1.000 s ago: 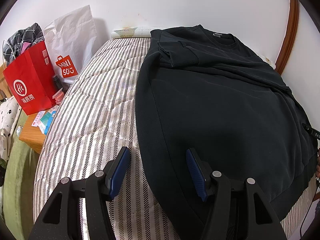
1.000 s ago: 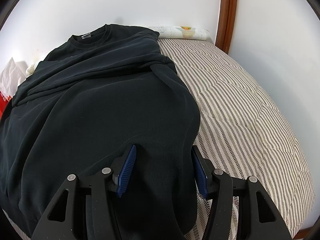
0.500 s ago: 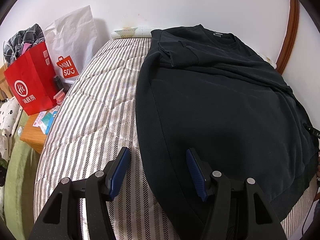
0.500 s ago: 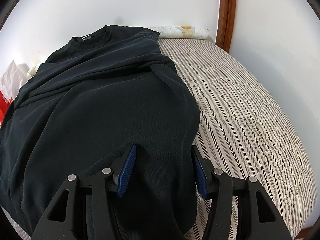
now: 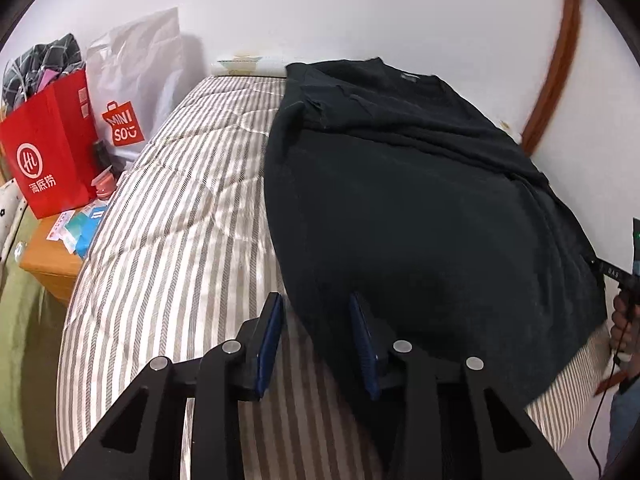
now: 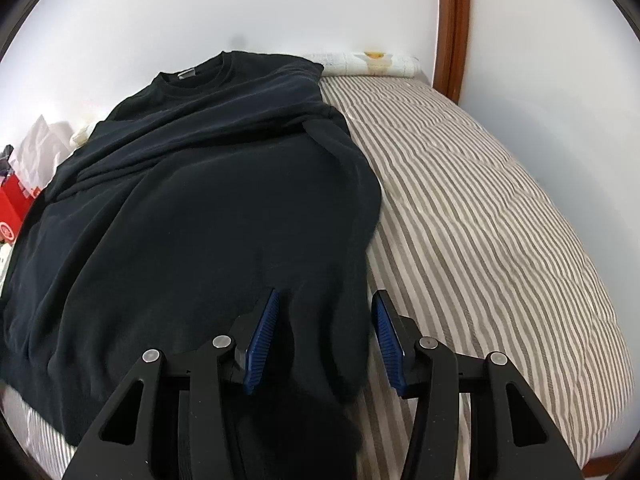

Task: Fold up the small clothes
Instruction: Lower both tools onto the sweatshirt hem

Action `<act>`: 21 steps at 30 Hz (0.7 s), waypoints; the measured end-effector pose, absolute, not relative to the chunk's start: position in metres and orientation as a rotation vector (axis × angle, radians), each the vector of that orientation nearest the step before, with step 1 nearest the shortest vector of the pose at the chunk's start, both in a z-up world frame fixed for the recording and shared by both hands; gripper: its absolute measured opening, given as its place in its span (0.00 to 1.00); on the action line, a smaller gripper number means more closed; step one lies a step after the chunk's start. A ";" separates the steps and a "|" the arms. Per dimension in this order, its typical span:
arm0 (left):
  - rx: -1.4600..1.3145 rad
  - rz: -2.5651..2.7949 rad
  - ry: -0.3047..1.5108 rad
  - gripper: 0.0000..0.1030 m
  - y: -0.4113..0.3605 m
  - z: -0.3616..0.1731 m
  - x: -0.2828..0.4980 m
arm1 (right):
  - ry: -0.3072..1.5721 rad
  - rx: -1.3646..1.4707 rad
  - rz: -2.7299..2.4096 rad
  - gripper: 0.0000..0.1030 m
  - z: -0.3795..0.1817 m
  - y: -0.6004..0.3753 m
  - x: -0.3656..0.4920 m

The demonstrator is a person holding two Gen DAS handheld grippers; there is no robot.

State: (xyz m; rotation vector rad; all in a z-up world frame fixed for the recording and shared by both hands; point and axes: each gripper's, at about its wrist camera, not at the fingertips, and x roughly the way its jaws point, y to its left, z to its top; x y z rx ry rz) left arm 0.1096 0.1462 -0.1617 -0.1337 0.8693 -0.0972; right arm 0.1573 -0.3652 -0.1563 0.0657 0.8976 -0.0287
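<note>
The sweatshirt [image 5: 420,208] lies flat on the striped bed [image 5: 168,280], sleeves folded in, hem nearest the person for a lengthwise fold. The left gripper [image 5: 316,340] tilts down at the hem's left corner; its jaws have just been closing, cloth between, not yet pinched. The right gripper [image 6: 326,332], likewise tilted, has been narrowing around the right corner.
</note>
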 end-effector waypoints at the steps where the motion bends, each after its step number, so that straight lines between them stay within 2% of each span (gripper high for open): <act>1: -0.141 -0.108 0.877 0.32 0.146 -0.162 0.107 | 0.898 0.074 -0.019 0.46 -0.157 -0.368 0.150; 12: -0.150 -0.079 0.879 0.40 0.125 -0.163 0.107 | 0.885 0.129 0.036 0.50 -0.158 -0.365 0.135; 15: -0.115 -0.038 0.886 0.40 0.117 -0.162 0.110 | 0.908 0.064 -0.007 0.50 -0.158 -0.350 0.143; 16: -0.095 -0.022 0.890 0.31 0.115 -0.162 0.112 | 0.914 0.070 -0.025 0.47 -0.158 -0.348 0.146; 18: -0.072 -0.004 0.888 0.16 0.111 -0.161 0.111 | 0.925 0.063 -0.034 0.31 -0.156 -0.342 0.151; 19: -0.071 0.003 0.888 0.09 0.111 -0.161 0.111 | 0.920 0.036 -0.016 0.07 -0.154 -0.337 0.153; 21: -0.096 0.010 0.894 0.07 0.113 -0.159 0.111 | 0.895 -0.023 -0.020 0.07 -0.151 -0.331 0.152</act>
